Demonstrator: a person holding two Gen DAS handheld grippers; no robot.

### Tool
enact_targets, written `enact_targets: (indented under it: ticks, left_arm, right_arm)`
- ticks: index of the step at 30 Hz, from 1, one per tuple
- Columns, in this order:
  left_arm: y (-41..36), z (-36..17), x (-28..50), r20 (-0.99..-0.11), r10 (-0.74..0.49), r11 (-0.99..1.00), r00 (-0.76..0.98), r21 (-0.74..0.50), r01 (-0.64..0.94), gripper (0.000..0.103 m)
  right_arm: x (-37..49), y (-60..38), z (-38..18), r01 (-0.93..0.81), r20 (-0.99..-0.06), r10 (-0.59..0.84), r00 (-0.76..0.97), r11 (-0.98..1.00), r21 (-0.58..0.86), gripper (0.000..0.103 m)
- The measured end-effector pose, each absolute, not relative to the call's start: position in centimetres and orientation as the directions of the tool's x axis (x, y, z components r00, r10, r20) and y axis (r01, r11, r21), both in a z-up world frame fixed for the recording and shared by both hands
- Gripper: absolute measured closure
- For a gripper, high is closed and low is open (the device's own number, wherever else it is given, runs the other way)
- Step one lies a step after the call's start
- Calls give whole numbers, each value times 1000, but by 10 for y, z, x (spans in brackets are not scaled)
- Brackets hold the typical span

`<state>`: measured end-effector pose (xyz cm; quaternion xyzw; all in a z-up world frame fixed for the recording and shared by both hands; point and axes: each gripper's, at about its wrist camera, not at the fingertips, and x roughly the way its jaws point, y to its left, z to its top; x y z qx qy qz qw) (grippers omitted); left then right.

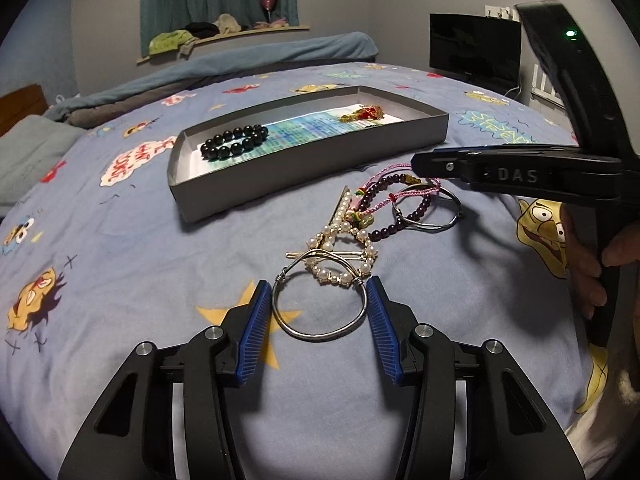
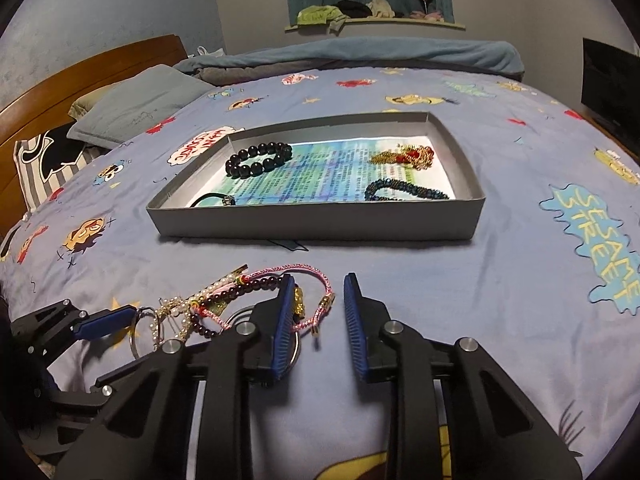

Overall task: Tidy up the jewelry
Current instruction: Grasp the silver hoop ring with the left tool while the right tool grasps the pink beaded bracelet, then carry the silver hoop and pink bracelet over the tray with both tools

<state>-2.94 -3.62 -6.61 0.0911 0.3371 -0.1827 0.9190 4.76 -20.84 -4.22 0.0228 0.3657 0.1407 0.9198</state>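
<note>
Left gripper (image 1: 318, 294) spread wide, silver wire bangle (image 1: 320, 306) lying between its pads, not pinched. Right gripper (image 2: 318, 300) also spread, pink cord bracelet (image 2: 308, 280) looped round its left pad, contact unclear. Jewelry pile (image 1: 372, 216) on the bedsheet (image 1: 120, 312) just ahead of both. Grey tray (image 2: 316, 222) beyond: black bead bracelet (image 2: 258, 160) far left, gold-red piece (image 2: 404, 158) far right, dark blue beaded bracelet (image 2: 404, 192) near right, dark cord item (image 2: 214, 199) near left. Open sheet right of right gripper.

Grey tray (image 2: 312, 226) at frame centre holds black bead bracelet (image 2: 258, 159), gold-red chain (image 2: 404, 157), dark braided bracelet (image 2: 404, 191). Tangled loose jewelry pile (image 1: 368, 220) lies just below it.
</note>
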Motion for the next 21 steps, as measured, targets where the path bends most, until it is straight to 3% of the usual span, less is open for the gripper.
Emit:
enact_targets:
  ticks: [2,7,13,21]
  left_arm:
    - [-36,-66,-29,-653,-273,915,706,49,399,53]
    - [-33,-67,-29,-655,-275,914,704,49,402,53]
    - [-30,-65,-29,-652,-270,916,708,52,397,53]
    - [-20,-56,-33,-621,-268,926,737,45,375,53]
  right_arm:
    - [51,-208,-45,-239,-673,283,683,958,159,78]
    - [56,-208,-48,-247,-680,322,659,946,209,96]
    - [50,-206,-41,-253,-658,309,687,950,182,98]
    - [31,-213,-12,-278,-547,324,772,946,168,98]
